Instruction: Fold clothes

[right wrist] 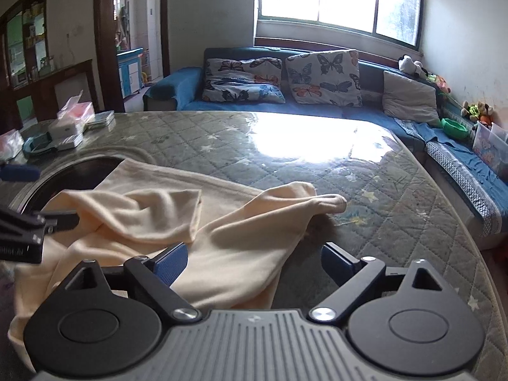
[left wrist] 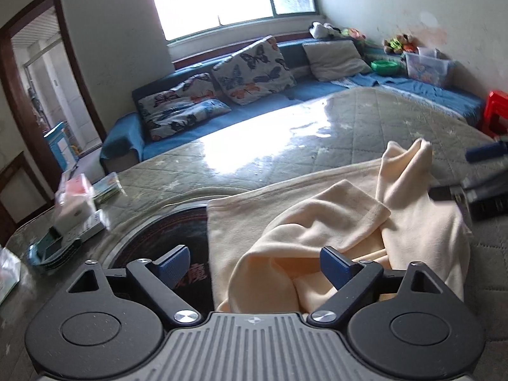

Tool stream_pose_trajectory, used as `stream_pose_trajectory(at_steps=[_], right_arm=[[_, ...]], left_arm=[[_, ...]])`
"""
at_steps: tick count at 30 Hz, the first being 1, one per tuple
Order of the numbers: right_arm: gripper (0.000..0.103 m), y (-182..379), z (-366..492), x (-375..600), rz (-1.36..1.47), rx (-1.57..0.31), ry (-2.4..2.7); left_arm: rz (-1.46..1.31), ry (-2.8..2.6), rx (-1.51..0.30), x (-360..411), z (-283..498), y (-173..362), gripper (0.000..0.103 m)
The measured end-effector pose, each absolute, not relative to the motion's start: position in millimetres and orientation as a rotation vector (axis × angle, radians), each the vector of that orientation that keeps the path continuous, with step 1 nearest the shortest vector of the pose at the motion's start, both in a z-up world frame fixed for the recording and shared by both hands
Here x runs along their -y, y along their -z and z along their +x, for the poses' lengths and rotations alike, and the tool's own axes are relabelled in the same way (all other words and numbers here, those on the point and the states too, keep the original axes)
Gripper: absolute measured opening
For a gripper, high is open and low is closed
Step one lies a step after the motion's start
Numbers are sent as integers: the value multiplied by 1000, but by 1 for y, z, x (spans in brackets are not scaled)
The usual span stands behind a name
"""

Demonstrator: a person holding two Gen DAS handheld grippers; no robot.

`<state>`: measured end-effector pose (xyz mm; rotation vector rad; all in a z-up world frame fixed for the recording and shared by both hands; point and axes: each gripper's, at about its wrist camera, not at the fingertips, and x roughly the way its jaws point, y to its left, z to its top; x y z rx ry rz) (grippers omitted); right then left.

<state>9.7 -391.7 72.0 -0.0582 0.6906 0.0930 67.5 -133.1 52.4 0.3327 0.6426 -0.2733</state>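
Cream, unpatterned garment (right wrist: 165,222) is seen at centre. Grey-green table cover (right wrist: 397,222), diamond-quilted with pale stars, is seen at 3 o'clock in the right wrist view. Blue sofa (right wrist: 317,108) is seen at 12 o'clock, with white cushions (right wrist: 324,76) printed with blue, black and orange butterflies, and a plain grey cushion (right wrist: 409,98). Blue ribbed pads (left wrist: 174,266) on black fingers are seen at 6 o'clock. Red stool (left wrist: 495,111) is seen at 3 o'clock in the left wrist view, green bowl (left wrist: 385,66) at 1 o'clock.
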Motion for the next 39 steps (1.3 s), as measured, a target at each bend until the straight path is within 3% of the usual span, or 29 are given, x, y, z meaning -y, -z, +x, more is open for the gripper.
stream_pose_trajectory(at_steps=[4,9,11,15,18,25,39], right_arm=[[84,-75,35,395,-60,-686,-79],[75,-77,69,397,-62,-690,-71],[67,-74,83,398,-45,-714,-76],[55,-59,111,398,-24,-778,-69],[44,-47,125,396,-37,-820,-62],[7,-46,124,399,-43,-805,-37],[4,-104,40,440,5,-603,25]], left_arm=[[355,301,-660,137,79,-42,76],[366,350,-663,141,86,-33,52],[370,370,-664,143,89,-30,48],[363,391,-667,143,93,-27,24],[346,395,-657,140,94,-27,16],[227,327,-637,113,93,-43,13],[-6,100,-573,9,36,-83,12]])
